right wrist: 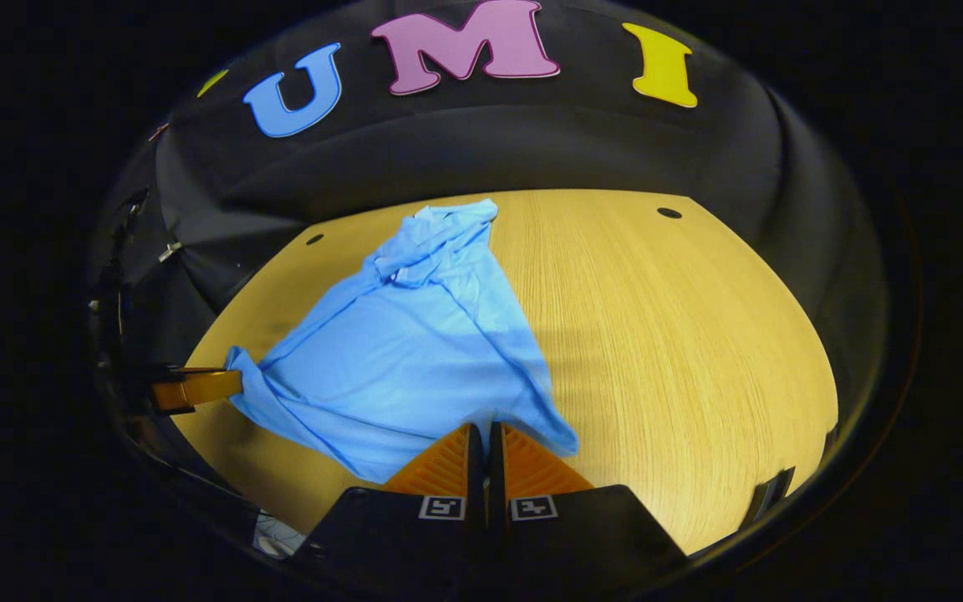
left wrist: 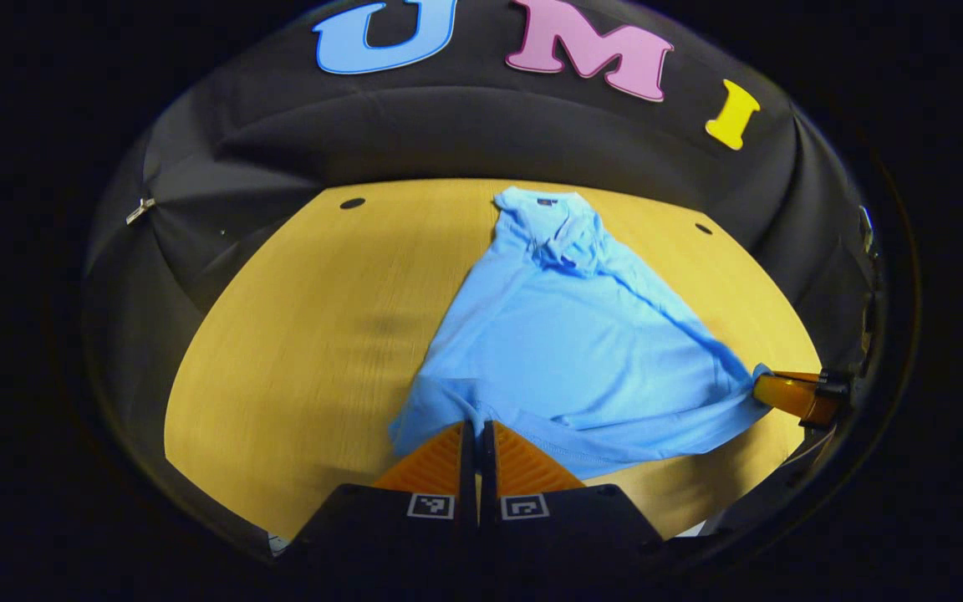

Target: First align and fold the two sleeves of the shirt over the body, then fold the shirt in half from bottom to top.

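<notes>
A light blue shirt [left wrist: 565,334] lies on the wooden table [left wrist: 314,334], collar at the far end, sleeves folded in over the body. My left gripper [left wrist: 478,428] is shut on the shirt's bottom hem at one corner, lifting it slightly. In the left gripper view the right gripper [left wrist: 770,386] pinches the other hem corner at the right. In the right gripper view the shirt [right wrist: 406,351] spreads left of centre, my right gripper [right wrist: 483,431] is shut on its near hem corner, and the left gripper [right wrist: 218,385] holds the far corner at the left.
The table [right wrist: 682,334] stretches wide to the right of the shirt in the right gripper view. Small dark holes [left wrist: 352,203] [right wrist: 669,213] mark the table's far corners. Black cloth walls close in the back and sides.
</notes>
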